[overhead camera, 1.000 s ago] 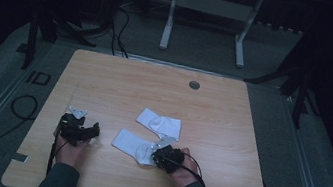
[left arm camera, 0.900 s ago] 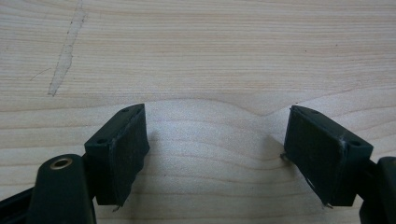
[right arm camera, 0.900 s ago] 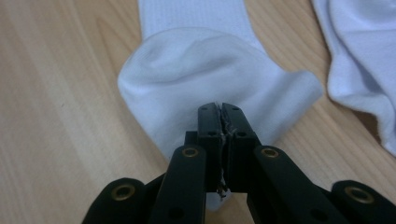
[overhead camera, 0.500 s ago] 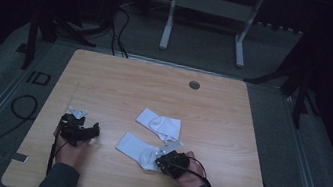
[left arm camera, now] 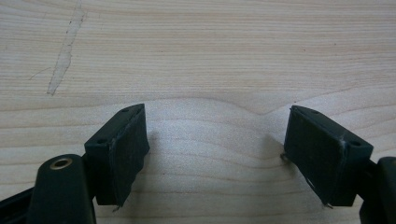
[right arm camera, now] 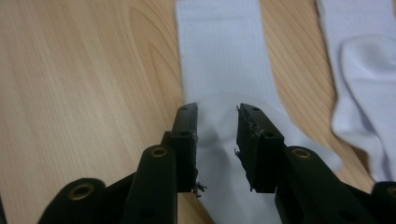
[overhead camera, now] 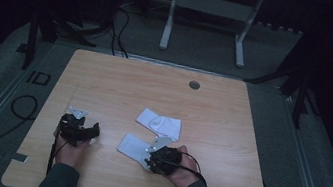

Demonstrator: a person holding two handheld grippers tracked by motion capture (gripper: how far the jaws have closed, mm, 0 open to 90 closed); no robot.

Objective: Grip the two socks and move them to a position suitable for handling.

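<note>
My right tool (right arm camera: 215,140) sits low over the near sock (right arm camera: 219,70), jaws narrowed to a small gap with the white fabric showing between them. They have not closed on it; I judge I am lined up to pinch the cloth partway along its length, so that a fold or a lift starts from the middle and not from an end. From above, that tool (overhead camera: 160,157) covers the sock's right end, and the sock (overhead camera: 132,145) runs out from it toward the left.

My left tool (left arm camera: 217,154) is wide open over bare counter (left arm camera: 201,56), nothing between its jaws, only pale wood grain and a light scuff off to one side. In the high view it (overhead camera: 79,129) rests well apart from both socks, near the front left of the counter (overhead camera: 120,86). I take it to be parked there, clear of the work until a second grip is wanted.

The near sock lies flat, plain white, with fine ribbing on its upper part. The second sock (overhead camera: 159,124) lies just behind it, close but apart, and looks doubled over on itself, one rounded layer on another.
</note>
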